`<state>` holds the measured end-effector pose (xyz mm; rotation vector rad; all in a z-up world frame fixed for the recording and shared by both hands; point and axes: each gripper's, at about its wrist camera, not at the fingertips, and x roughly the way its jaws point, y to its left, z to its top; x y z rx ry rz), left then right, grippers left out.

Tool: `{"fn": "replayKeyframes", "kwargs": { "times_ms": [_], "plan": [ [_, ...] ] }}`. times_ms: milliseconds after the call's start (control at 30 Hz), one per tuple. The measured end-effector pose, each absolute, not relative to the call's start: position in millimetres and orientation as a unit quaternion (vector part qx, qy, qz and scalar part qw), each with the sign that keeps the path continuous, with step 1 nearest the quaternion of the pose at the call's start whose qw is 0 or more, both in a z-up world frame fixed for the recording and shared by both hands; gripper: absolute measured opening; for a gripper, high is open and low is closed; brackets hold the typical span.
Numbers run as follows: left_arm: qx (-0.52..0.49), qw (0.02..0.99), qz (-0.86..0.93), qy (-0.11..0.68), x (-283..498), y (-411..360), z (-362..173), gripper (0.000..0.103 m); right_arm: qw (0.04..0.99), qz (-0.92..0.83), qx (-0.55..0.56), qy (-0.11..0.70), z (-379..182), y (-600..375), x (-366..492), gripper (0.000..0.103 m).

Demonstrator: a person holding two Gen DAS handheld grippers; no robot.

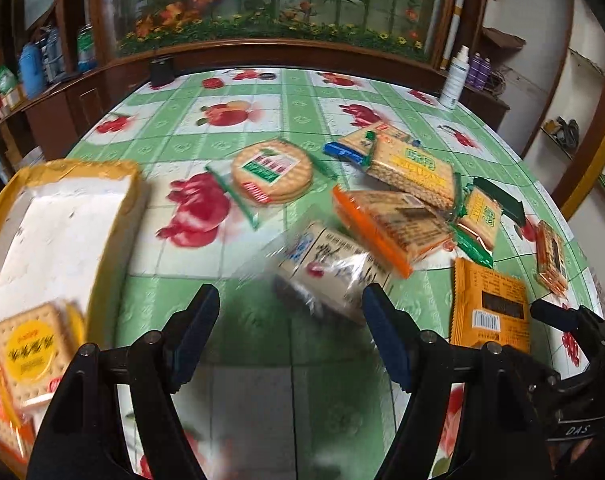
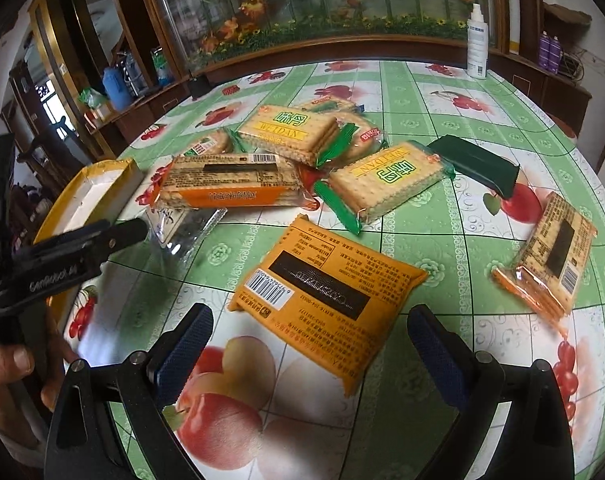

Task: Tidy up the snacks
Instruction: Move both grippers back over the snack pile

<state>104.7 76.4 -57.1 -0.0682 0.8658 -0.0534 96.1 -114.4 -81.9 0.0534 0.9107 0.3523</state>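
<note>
Several snack packs lie on the fruit-print tablecloth [image 1: 238, 312]. My left gripper [image 1: 290, 320] is open, with a blurred clear-wrapped biscuit pack [image 1: 326, 272] just ahead between its fingertips, not gripped. A yellow-rimmed white box [image 1: 62, 224] at the left holds a biscuit pack [image 1: 30, 352]. My right gripper [image 2: 308, 340] is open over an orange snack bag [image 2: 326, 292] lying label-down. Green-wrapped cracker packs [image 2: 386, 180], an orange-wrapped pack [image 2: 230, 184] and a round biscuit pack [image 1: 272, 172] lie beyond. The left gripper also shows in the right wrist view [image 2: 102, 236].
A dark green pack [image 2: 474, 164] and an orange cracker pack [image 2: 550, 252] lie to the right. A white spray bottle [image 2: 477, 40] stands at the table's far edge. A wooden cabinet with bottles and a flower-painted panel runs behind the table.
</note>
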Motion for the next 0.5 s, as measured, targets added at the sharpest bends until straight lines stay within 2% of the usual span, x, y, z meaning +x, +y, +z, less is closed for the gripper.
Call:
{"fn": "replayKeyframes", "kwargs": {
  "times_ms": [267,500],
  "plan": [
    [-0.021,0.902,-0.062,0.426,120,67,-65,0.073,0.881,0.162,0.023,0.443,-85,-118,102,0.1],
    [0.021,0.904,-0.08,0.42,124,55,-70,0.084,0.877,0.147,0.006,0.458,-93,-111,110,0.102]
  ]
}}
